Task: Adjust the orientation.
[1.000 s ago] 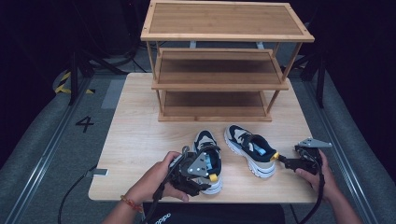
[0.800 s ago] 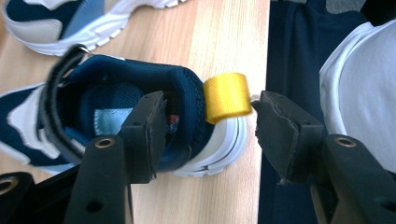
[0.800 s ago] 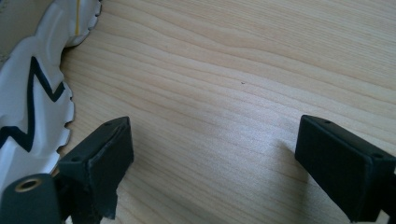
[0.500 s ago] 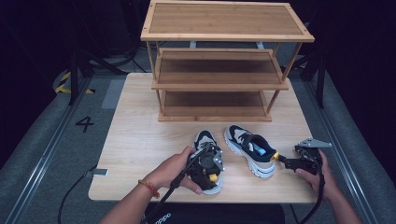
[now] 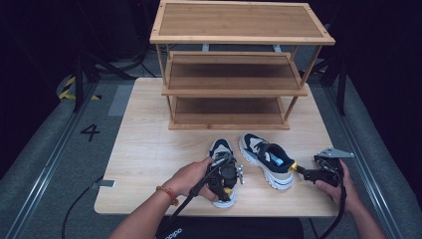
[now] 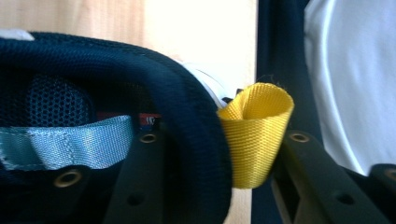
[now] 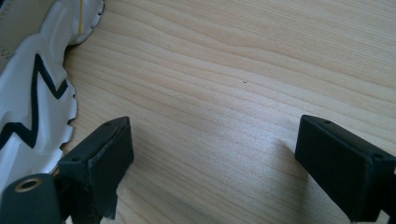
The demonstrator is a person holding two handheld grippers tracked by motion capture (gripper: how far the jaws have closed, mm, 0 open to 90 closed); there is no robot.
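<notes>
Two navy, white and beige sneakers lie side by side on the wooden table (image 5: pixel 144 149) in front of a rack. My left gripper (image 5: pixel 226 186) is at the heel of the left sneaker (image 5: pixel 221 149). In the left gripper view, my left gripper (image 6: pixel 219 177) has one jaw inside the shoe and one outside, shut on the padded navy heel collar (image 6: pixel 187 107) and its yellow pull loop (image 6: pixel 254 130). My right gripper (image 5: pixel 299 172) rests just right of the right sneaker (image 5: pixel 263 154). The right gripper (image 7: pixel 215 163) is open over bare wood, with that sneaker's white sole (image 7: pixel 32 107) at its left.
A three-tier wooden shoe rack (image 5: pixel 234 84) stands at the back of the table, its shelves bare. The table's front edge runs just under both hands. A cable (image 5: pixel 79 204) trails off the front left corner. Grey floor lies on either side.
My left hand has slid forward and right onto the left sneaker's heel, and the gripper now sits on the heel collar. The right gripper and both sneakers have stayed put.
</notes>
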